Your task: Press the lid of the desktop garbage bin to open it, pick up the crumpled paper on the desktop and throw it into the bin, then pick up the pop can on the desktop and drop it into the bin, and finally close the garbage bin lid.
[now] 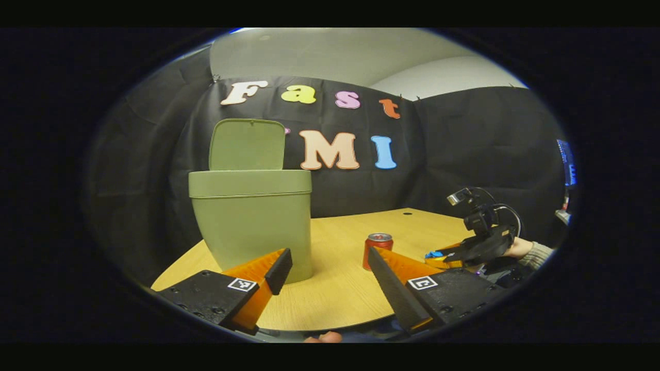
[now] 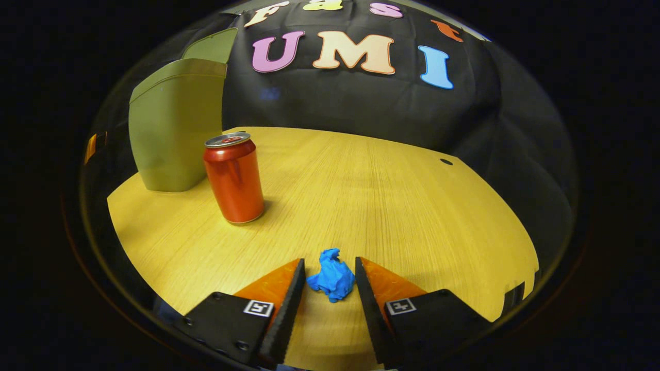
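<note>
The green garbage bin (image 1: pixel 252 221) stands on the wooden table (image 1: pixel 340 299) with its lid (image 1: pixel 247 144) raised upright. A red pop can (image 2: pixel 234 180) stands upright to the right of the bin (image 2: pixel 170 123). The blue crumpled paper (image 2: pixel 331 281) lies on the table between my right gripper's fingers, which touch it on both sides; my right gripper (image 2: pixel 330 263) is shut on it. In the left gripper view my left gripper (image 1: pixel 329 252) stands open low over the table, between the bin and the can (image 1: pixel 378 245), with nothing in it. The right gripper (image 1: pixel 438 253) shows farther right, beyond the can.
A person's hand and sleeve (image 1: pixel 531 250) hold the right gripper at the table's right side. A small dark hole (image 2: pixel 446 162) marks the tabletop far right. The black cloth wall stands right behind the table.
</note>
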`<state>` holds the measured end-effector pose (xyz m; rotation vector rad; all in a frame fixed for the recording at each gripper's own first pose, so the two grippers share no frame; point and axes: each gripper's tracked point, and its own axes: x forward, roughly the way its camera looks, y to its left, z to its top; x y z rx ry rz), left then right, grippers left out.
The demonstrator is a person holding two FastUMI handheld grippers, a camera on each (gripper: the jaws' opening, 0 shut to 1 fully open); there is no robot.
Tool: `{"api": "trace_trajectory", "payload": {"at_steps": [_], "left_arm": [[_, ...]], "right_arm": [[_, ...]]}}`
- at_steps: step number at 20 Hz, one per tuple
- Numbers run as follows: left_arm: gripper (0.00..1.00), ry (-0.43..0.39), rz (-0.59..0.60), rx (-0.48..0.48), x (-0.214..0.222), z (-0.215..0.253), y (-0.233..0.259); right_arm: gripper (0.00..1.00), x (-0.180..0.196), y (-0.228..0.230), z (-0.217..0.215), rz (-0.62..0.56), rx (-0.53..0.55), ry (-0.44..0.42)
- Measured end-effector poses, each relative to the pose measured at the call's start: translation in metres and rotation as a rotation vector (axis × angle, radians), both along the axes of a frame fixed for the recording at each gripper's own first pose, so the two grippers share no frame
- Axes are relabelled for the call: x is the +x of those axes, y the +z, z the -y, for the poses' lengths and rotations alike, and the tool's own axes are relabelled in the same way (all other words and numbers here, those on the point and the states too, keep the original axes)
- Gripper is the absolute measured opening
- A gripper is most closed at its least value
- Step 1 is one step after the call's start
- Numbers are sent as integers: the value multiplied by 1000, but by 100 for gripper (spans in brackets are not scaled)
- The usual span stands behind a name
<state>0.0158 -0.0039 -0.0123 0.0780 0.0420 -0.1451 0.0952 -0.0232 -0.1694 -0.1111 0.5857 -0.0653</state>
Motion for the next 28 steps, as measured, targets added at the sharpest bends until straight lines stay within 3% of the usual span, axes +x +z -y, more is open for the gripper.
{"api": "trace_trajectory", "payload": {"at_steps": [1,2,3,4,5,8,13,20,21,25,28], "left_arm": [[90,4,3,3,0,-2,2],[91,7,7,5,-1,-3,2],[91,8,13,5,-2,-4,5],[90,8,19,3,-2,-3,7],[90,7,23,1,-2,-2,8],[94,13,13,-9,-4,-1,5],[90,-33,-41,-39,-9,24,-7],[91,-61,-32,-39,-21,39,-1],[90,-68,-30,-35,-23,42,0],[90,-82,-25,-30,-29,48,2],[91,-79,-11,-19,-33,47,6]], "right_arm": [[58,-1,-1,1,-2,-3,-8],[36,-1,-1,3,-7,-9,-15],[27,-3,-2,4,-13,-12,-16],[29,-3,0,4,-13,-15,-22],[21,-5,2,5,-14,-24,-22],[21,-10,18,3,-1,-30,-15],[21,-8,67,-3,30,-58,2],[21,18,179,-64,147,-36,113],[17,22,198,-78,175,-24,131],[21,39,272,-150,295,79,243],[20,50,317,-207,366,242,344]]}}
